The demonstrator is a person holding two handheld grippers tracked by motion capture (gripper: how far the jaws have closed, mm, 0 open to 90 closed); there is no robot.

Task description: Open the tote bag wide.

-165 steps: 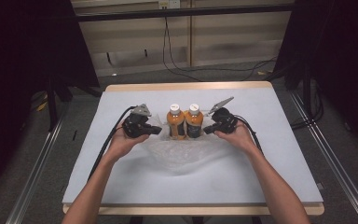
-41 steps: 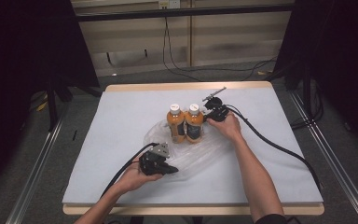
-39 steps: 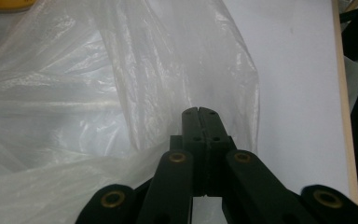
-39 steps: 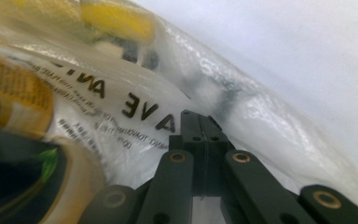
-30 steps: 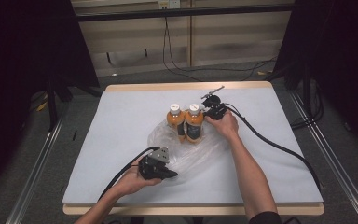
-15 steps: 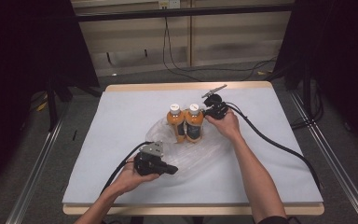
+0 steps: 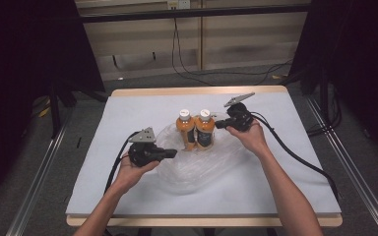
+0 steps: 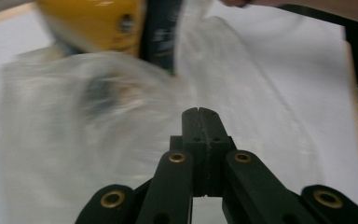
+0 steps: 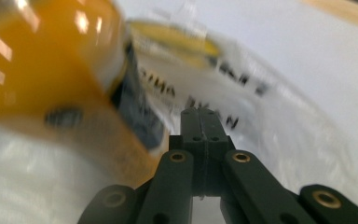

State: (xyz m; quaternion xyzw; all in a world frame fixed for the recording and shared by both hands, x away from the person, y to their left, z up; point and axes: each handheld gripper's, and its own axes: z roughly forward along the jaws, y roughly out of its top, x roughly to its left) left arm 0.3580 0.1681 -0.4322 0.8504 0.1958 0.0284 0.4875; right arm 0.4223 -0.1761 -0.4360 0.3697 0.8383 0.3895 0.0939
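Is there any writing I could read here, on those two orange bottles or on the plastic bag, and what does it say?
Nothing can be read for certain.
Dark labels on the two orange bottles: print too small in the high view, blurred in the left gripper view.
Dark lettering on the clear plastic bag: smeared by motion in the right gripper view and seemingly seen from the back; no word can be made out.
No other signs or numbers can be made out.

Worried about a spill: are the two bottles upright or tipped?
Upright: both bottles stand side by side, white caps up, inside the clear bag.
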